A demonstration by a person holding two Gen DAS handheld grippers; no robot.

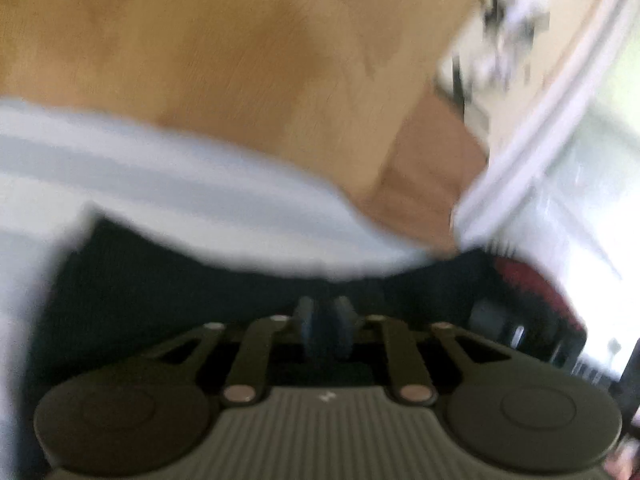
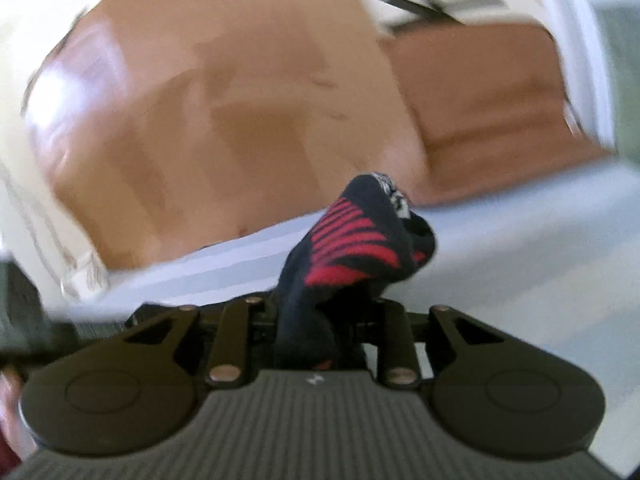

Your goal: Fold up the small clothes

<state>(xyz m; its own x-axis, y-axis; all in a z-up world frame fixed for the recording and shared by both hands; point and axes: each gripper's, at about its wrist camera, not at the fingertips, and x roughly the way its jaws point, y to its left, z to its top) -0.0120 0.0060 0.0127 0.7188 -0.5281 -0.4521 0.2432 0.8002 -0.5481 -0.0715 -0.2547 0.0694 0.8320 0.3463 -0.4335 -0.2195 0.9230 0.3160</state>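
The right tongs (image 2: 320, 320) are clenched on a dark sock (image 2: 360, 248) with red stripes, held above a white-and-grey striped sheet (image 2: 520, 272). The left tongs (image 1: 325, 320) pinch dark fabric (image 1: 180, 280), blurred, over that sheet; wooden floor (image 1: 240, 60) beyond.

A dark navy sock (image 2: 360, 240) is marked with red stripes; a white-and-pale-blue striped cloth (image 2: 520, 248) is laid over tan wood (image 2: 240, 100).

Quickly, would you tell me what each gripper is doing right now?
Left gripper: shut on dark cloth.
Right gripper: shut on a dark sock with red stripes.
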